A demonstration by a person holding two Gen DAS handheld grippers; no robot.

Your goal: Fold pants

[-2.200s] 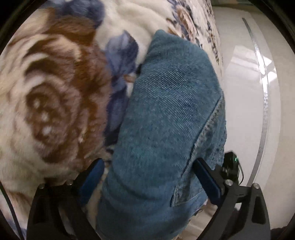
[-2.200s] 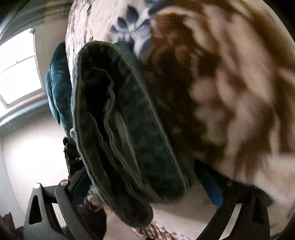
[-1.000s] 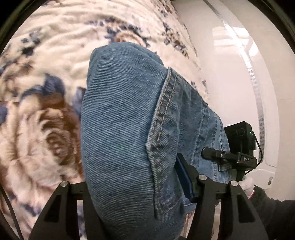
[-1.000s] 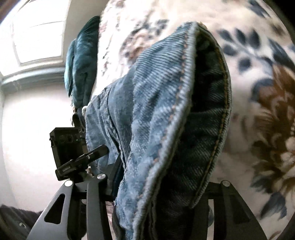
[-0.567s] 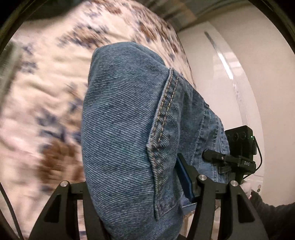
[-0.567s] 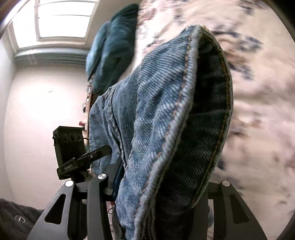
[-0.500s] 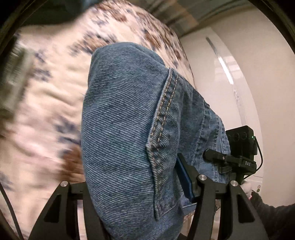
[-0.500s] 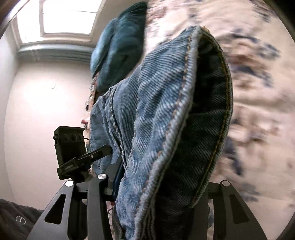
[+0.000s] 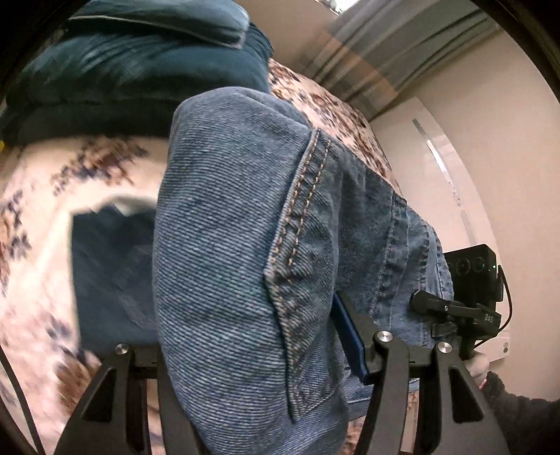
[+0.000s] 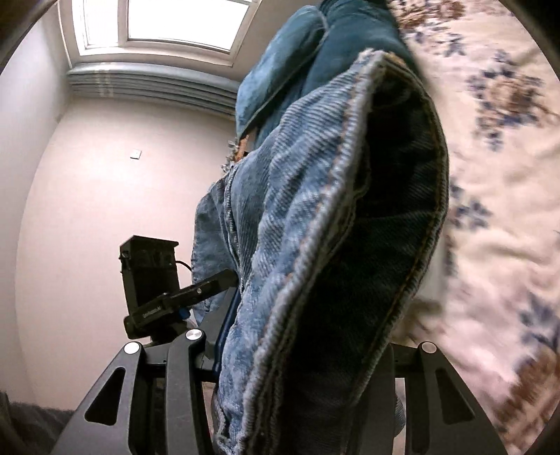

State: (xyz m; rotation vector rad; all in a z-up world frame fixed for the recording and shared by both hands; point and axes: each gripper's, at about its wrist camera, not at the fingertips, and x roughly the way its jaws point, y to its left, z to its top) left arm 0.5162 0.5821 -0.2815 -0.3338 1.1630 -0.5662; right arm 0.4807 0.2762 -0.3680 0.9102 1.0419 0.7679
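Note:
Blue denim pants (image 9: pixel 238 245) fill the left wrist view, folded into a thick bundle and lifted off the bed. My left gripper (image 9: pixel 252 350) is shut on one end of it; only its blue right pad (image 9: pixel 346 336) shows, the other is under the cloth. In the right wrist view the pants (image 10: pixel 308 217) bulge up between the fingers, with a stitched edge facing me. My right gripper (image 10: pixel 304 360) is shut on that end. Each view shows the other gripper close beside it: the right gripper (image 9: pixel 469 297) and the left gripper (image 10: pixel 150 280).
A floral bedspread (image 9: pixel 42 182) lies below, with teal pillows (image 9: pixel 122 70) at its far end. A blurred dark blue folded item (image 9: pixel 108 273) rests on the bed left of the pants. A white wardrobe (image 9: pixel 441 161), a window (image 10: pixel 168 21) and a sleeve (image 9: pixel 518 413) are in view.
Both grippers have carried the pants bundle up and along the bed. The teal pillows and a dark blue folded item have come into the left wrist view. The grips look unchanged.

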